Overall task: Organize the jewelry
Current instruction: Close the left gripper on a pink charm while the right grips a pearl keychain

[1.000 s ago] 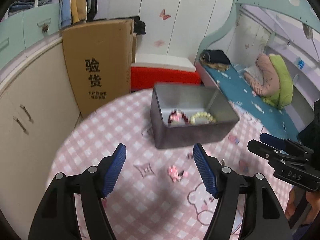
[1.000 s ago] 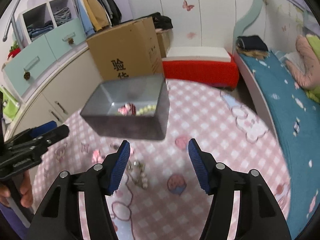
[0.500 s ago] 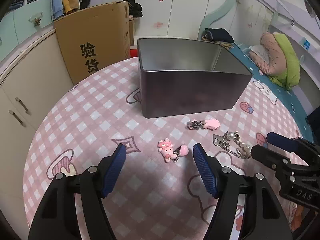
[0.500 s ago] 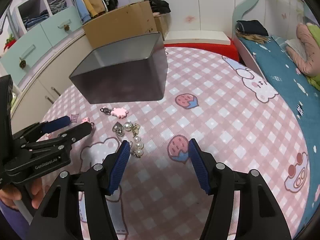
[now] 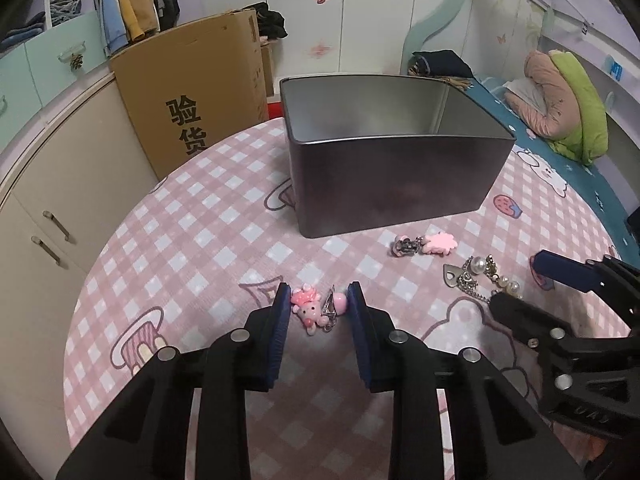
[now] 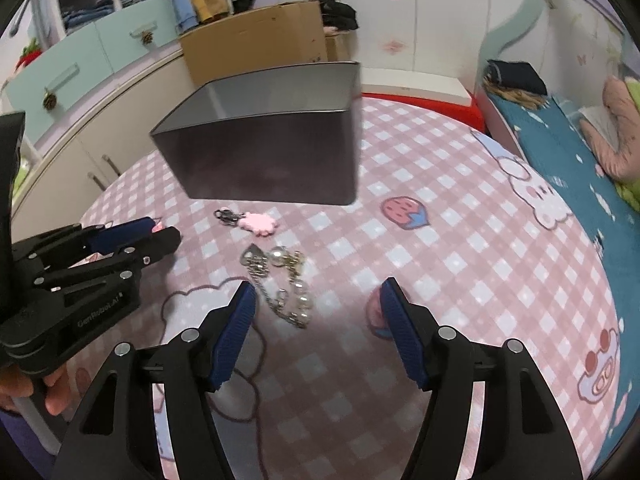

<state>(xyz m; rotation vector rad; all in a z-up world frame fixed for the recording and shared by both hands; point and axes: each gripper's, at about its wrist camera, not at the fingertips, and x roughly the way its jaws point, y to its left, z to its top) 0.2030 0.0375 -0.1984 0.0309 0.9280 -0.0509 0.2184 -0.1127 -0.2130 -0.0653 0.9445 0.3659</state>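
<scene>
A pink kitty charm (image 5: 310,310) with a clip lies on the pink checked tablecloth (image 5: 200,220). My left gripper (image 5: 318,304) has it between its closing jaws, and the blue pads touch both its sides. My right gripper (image 6: 318,284) hovers low with its jaws opening. A pearl and chain piece (image 6: 288,292) lies just inside its left finger, untouched. A pink flower charm (image 6: 260,222) with a clasp rests nearer the grey tin box (image 5: 392,184). The box's inside bottom is hidden. Each gripper shows in the other's view: the right gripper (image 5: 516,282) and the left gripper (image 6: 166,230).
A cardboard box (image 5: 200,92) leans on beige cabinets behind the round table. A bed (image 5: 560,100) with folded bedding runs along the right. A red box (image 6: 420,96) stands on the floor past the table's far edge.
Both grippers have dropped toward the table, so the tin's contents are out of sight. The left jaws have narrowed from wide apart onto the kitty charm. The right gripper has neared the pearl chain.
</scene>
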